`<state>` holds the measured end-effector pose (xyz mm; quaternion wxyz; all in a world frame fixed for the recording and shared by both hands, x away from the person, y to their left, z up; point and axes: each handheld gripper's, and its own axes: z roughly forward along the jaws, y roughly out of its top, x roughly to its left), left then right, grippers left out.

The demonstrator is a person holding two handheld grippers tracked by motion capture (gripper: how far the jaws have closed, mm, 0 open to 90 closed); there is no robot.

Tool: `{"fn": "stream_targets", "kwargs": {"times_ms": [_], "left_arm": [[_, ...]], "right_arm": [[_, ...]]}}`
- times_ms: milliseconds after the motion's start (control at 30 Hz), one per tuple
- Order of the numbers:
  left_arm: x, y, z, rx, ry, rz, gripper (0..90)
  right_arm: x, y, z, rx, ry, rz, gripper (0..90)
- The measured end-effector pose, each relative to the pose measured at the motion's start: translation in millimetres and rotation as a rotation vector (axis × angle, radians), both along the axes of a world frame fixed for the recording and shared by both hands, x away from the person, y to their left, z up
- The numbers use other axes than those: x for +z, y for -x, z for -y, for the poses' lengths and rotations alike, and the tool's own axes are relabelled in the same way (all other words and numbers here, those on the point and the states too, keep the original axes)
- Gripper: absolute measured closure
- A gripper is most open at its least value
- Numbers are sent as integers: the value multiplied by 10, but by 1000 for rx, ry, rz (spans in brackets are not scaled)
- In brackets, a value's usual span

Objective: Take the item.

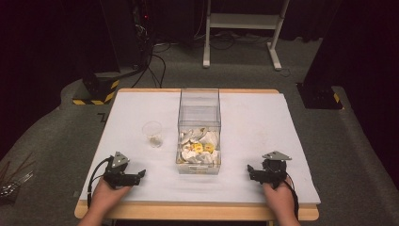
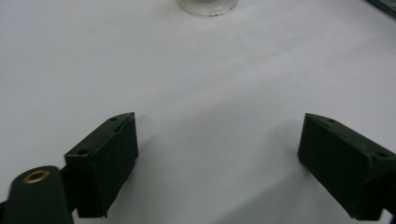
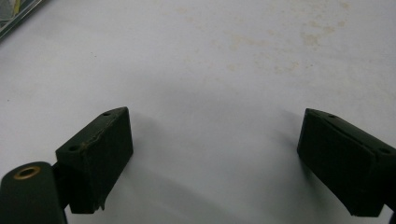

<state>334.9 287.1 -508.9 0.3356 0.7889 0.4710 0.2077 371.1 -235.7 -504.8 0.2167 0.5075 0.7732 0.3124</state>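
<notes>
A clear plastic box (image 1: 199, 113) stands in the middle of the white table top (image 1: 254, 122), holding crumpled white wrappers and some yellow pieces (image 1: 202, 148). Left of the box stands a small clear cup (image 1: 153, 133) with a little something at its bottom; its base (image 2: 207, 6) peeks in at the top of the left gripper view. My left gripper (image 1: 135, 176) rests near the front left edge, open and holding nothing (image 2: 217, 163). My right gripper (image 1: 254, 173) rests at the front right, open too, with bare table between its jaws (image 3: 212, 161).
Faint brownish stains (image 3: 280, 42) mark the table surface ahead of the right gripper. The box's corner (image 3: 14, 14) shows at that view's top left. Beyond the table are a white stand's legs (image 1: 240, 28), cables on the floor and yellow-black striped bases (image 1: 96, 92).
</notes>
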Motion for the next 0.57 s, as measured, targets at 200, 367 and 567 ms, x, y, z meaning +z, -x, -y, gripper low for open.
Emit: {"fn": "stream_targets", "kwargs": {"times_ms": [200, 367, 567], "left_arm": [[-7, 8, -4, 3, 6, 6, 116], [-5, 12, -9, 1, 0, 10, 121], [-8, 21, -8, 1, 5, 14, 130]], "right_arm": [[-1, 1, 0, 0, 1, 1, 100], [-1, 3, -4, -2, 4, 3, 100], [-2, -2, -2, -7, 0, -1, 88]]}}
